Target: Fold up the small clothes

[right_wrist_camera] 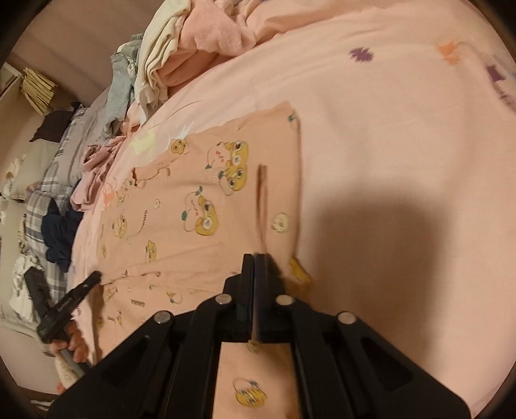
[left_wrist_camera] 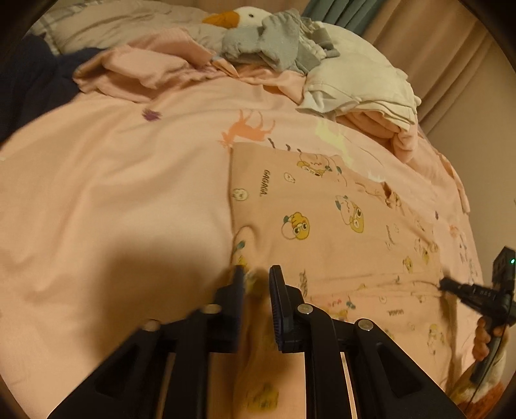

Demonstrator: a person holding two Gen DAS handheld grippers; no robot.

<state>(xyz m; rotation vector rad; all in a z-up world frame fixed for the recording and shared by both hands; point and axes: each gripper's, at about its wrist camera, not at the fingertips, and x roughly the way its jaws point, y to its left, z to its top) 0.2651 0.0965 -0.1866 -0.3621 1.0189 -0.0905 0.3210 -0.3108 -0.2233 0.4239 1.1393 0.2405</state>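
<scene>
**Two tools grip one printed pink garment on the bed**

Two tools hold the near edge of a small pink garment printed with yellow cartoon animals, which lies spread on the pink bed cover. The left tool has its fingers nearly together, with a bunched fold of the garment's near left corner pinched between them. The right tool has its fingers pressed together on the cloth at the garment's opposite near corner; a yellow print shows just beside its tip. Each tool appears in the other's view: the right one at the garment's far side edge, with a hand on its handle, and the left one likewise, held by a hand. The near strip of the garment looks lifted off the cover toward both cameras, while the rest lies flat, a straight side edge running away from the left tool.

Beyond the garment sits a heap of other clothes: a white folded piece, a grey one, and pink items. A plush goose with an orange bill lies behind them. Dark navy cloth sits at the far left.
</scene>
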